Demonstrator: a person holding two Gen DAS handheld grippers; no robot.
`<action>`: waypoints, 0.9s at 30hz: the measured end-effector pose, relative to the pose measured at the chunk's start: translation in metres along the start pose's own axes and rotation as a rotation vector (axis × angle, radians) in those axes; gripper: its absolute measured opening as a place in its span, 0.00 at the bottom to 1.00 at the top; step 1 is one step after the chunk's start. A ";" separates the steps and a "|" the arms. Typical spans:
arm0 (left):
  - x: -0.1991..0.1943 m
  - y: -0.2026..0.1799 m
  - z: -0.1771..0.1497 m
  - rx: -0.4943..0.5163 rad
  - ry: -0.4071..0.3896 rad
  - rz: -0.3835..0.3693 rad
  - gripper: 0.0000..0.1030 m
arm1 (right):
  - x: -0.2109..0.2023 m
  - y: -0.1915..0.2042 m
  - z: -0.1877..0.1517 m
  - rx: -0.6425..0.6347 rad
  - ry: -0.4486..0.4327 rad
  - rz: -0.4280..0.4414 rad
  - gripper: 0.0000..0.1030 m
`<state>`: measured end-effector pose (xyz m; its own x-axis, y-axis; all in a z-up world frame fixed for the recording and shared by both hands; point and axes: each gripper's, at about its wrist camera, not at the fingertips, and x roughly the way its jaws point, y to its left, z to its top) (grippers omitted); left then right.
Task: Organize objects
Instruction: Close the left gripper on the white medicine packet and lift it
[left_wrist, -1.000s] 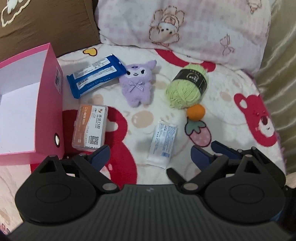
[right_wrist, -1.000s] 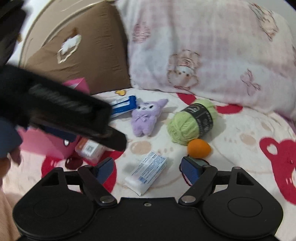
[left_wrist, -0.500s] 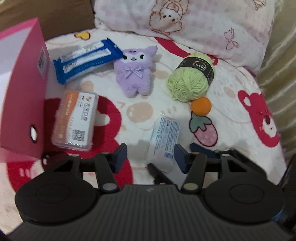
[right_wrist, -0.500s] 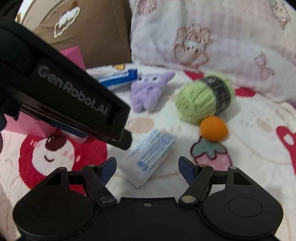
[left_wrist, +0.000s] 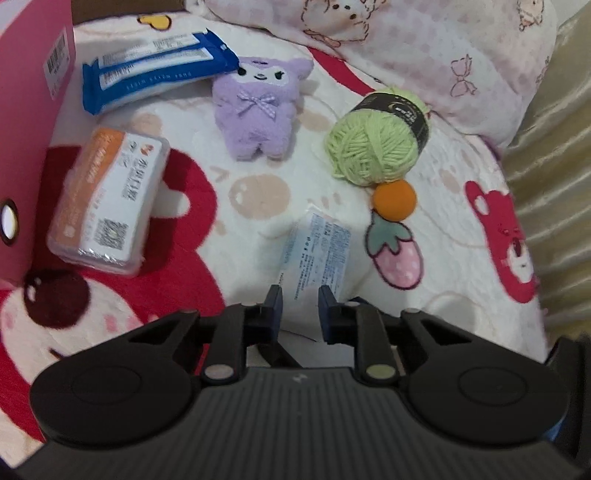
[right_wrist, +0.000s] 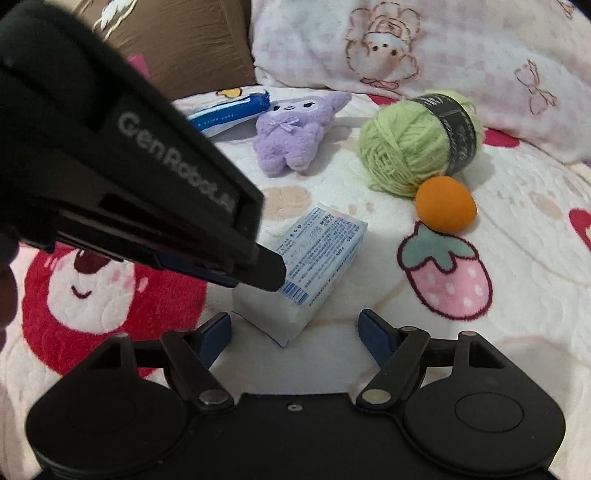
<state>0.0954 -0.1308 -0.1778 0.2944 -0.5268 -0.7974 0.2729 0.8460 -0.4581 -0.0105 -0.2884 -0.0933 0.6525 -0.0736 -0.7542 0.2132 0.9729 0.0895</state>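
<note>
Where it gaped before, the left hand-held gripper (left_wrist: 300, 295) now pinches the white packet (left_wrist: 319, 254).

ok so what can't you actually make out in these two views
- Pink box: interior cut off by the left wrist view's edge; hidden by the left gripper in the right wrist view.
- White packet: near end hidden by the left gripper's fingers, so contact is unclear.
- Orange-labelled case: print blurred.
</note>
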 end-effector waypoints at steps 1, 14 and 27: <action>0.000 0.001 0.000 -0.014 0.004 -0.024 0.19 | -0.002 -0.002 -0.003 0.017 -0.009 0.004 0.78; -0.003 -0.006 -0.002 0.014 -0.049 -0.027 0.19 | -0.013 -0.006 0.001 -0.015 -0.017 -0.014 0.57; 0.005 -0.020 0.000 0.113 -0.080 0.101 0.38 | 0.007 -0.004 0.009 0.027 -0.042 -0.005 0.50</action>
<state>0.0914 -0.1506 -0.1726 0.3960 -0.4479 -0.8016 0.3376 0.8829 -0.3265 -0.0006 -0.2948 -0.0934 0.6810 -0.0878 -0.7270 0.2355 0.9663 0.1039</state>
